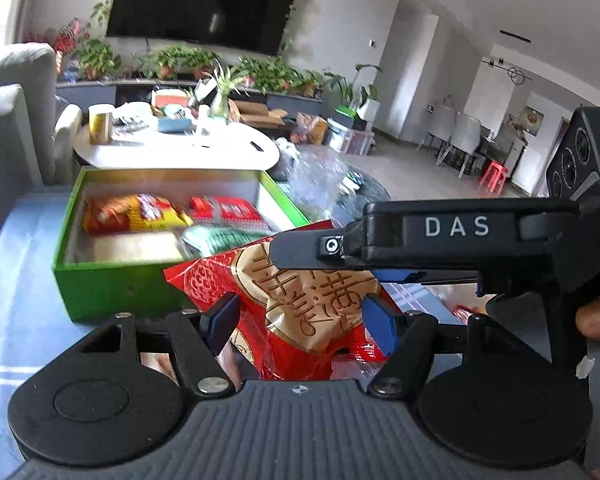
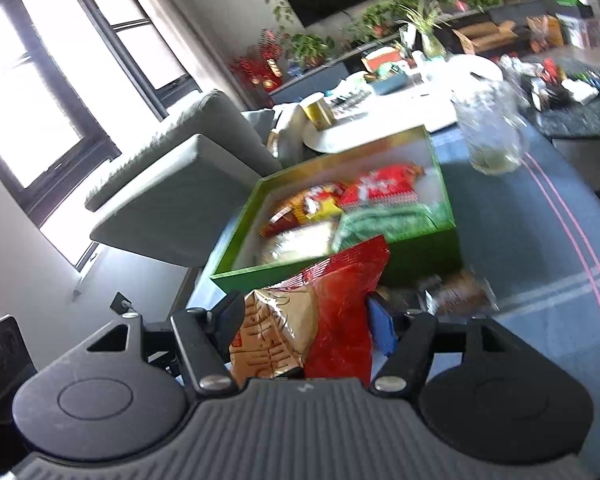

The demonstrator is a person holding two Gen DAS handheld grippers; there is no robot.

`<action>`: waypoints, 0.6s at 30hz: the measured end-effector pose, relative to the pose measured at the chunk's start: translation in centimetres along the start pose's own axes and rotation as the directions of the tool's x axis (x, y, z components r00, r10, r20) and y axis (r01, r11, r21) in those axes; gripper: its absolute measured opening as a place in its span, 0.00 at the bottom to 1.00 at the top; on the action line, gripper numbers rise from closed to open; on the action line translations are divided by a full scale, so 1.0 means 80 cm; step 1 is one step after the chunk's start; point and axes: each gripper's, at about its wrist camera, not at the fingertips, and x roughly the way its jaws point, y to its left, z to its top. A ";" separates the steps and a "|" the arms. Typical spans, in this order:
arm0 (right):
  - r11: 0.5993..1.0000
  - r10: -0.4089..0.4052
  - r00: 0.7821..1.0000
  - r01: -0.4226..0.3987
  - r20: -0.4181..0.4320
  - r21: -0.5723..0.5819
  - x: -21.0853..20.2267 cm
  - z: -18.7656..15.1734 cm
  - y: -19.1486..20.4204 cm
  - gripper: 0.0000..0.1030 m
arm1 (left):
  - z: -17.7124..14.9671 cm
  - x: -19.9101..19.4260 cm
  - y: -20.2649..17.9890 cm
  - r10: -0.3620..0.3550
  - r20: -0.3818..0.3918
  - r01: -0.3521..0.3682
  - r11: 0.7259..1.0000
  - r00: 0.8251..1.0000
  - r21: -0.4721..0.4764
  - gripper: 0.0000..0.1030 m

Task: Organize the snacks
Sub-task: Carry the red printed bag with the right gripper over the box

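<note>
Both grippers have hold of the same red snack packet (image 1: 300,300), low in the centre of each frame, just in front of the green box (image 1: 112,284). The left gripper (image 1: 300,320) has its blue pads either side of the packet's lower part; whether they actually press on it I cannot tell. The right gripper (image 2: 304,320) is clamped on the packet, its foil bunched between the fingers. The packet looks light and crinkly, a glossy film with gold lettering (slippery, I'd guess), so a sealed edge seems the safest hold. The stiff cardboard box already holds several soft packets (image 1: 136,212). A clear plastic bag (image 2: 492,128) stands at the upper right.
</note>
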 end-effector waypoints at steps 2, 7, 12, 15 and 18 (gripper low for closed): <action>1.000 0.013 1.000 -0.013 0.001 -0.014 0.007 0.008 0.006 0.69 | 0.011 0.000 0.008 0.015 0.018 -0.015 1.000 1.000 0.007 0.62; 0.998 0.038 0.999 -0.037 0.018 -0.048 0.024 0.029 0.022 0.69 | 0.034 0.003 0.031 0.031 0.054 -0.031 1.000 0.998 0.003 0.62; 0.996 0.049 0.998 -0.045 0.043 -0.081 0.045 0.051 0.037 0.69 | 0.058 0.011 0.056 0.058 0.083 -0.058 0.998 0.995 0.006 0.62; 0.995 0.055 0.997 -0.050 0.052 -0.087 0.060 0.062 0.044 0.69 | 0.067 0.017 0.069 0.078 0.093 -0.080 0.997 0.993 0.016 0.62; 0.994 0.053 0.997 -0.048 0.051 -0.099 0.077 0.068 0.049 0.69 | 0.072 0.026 0.084 0.092 0.091 -0.094 0.995 0.992 0.017 0.62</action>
